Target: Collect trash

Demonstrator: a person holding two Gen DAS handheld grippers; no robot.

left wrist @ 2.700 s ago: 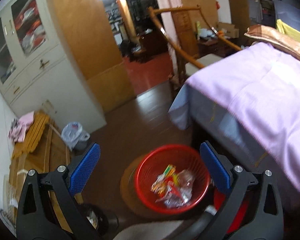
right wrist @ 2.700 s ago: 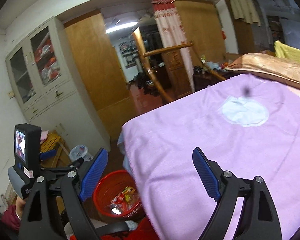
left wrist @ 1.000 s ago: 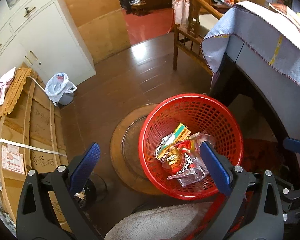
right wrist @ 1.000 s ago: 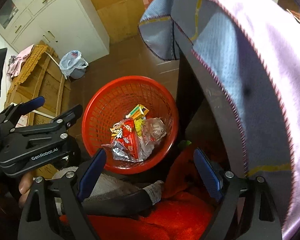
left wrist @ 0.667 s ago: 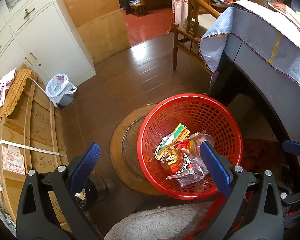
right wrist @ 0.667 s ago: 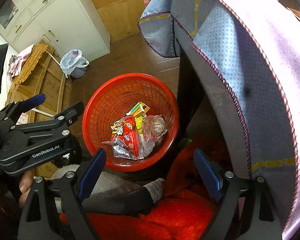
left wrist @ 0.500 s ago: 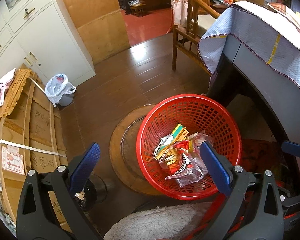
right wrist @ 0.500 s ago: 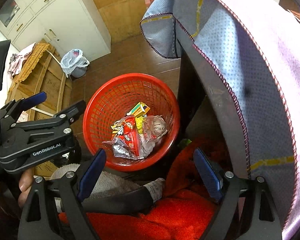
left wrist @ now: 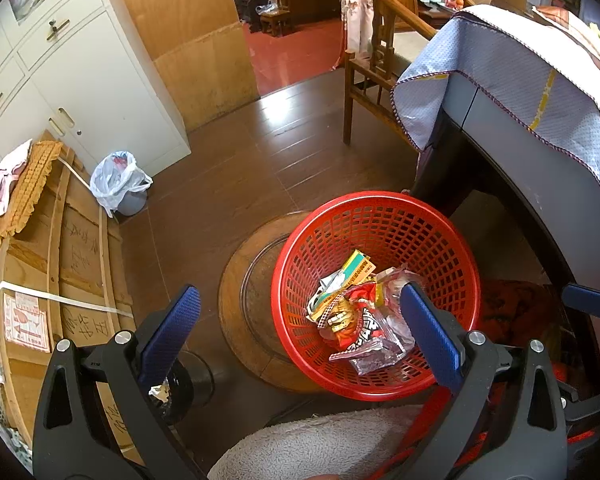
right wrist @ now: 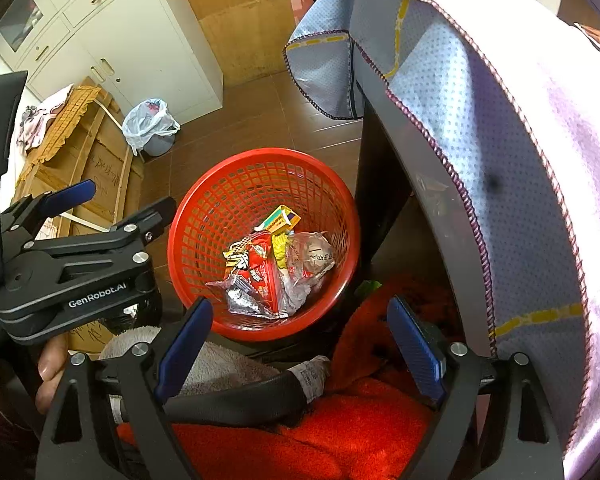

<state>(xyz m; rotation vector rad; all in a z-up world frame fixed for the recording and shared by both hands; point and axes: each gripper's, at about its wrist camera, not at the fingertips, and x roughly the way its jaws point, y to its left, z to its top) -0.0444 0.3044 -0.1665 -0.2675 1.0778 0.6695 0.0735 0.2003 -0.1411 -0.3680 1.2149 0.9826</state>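
Note:
A red mesh basket (left wrist: 380, 208) stands on the floor beside the table; it also shows in the right wrist view (right wrist: 204, 208). Several wrappers (left wrist: 356, 312) lie in it: a yellow-green box, red snack bags, clear plastic (right wrist: 276, 268). My left gripper (left wrist: 300, 336) is open and empty, above the basket's left rim. My right gripper (right wrist: 300, 344) is open and empty, above the basket's near rim. The left gripper (right wrist: 112, 208) also shows from the side in the right wrist view.
A table with a lilac-blue cloth (right wrist: 480, 128) overhangs on the right. A round wooden board (left wrist: 252, 296) lies under the basket. A small bin with a white bag (left wrist: 118, 184) stands by the white cabinet (left wrist: 84, 92). Wooden crate (left wrist: 56, 280) at left; wooden chair (left wrist: 380, 64) behind.
Since 2.7 s ago both grippers have tilted down from the tabletop to the basket. In the last second the views have hardly shifted.

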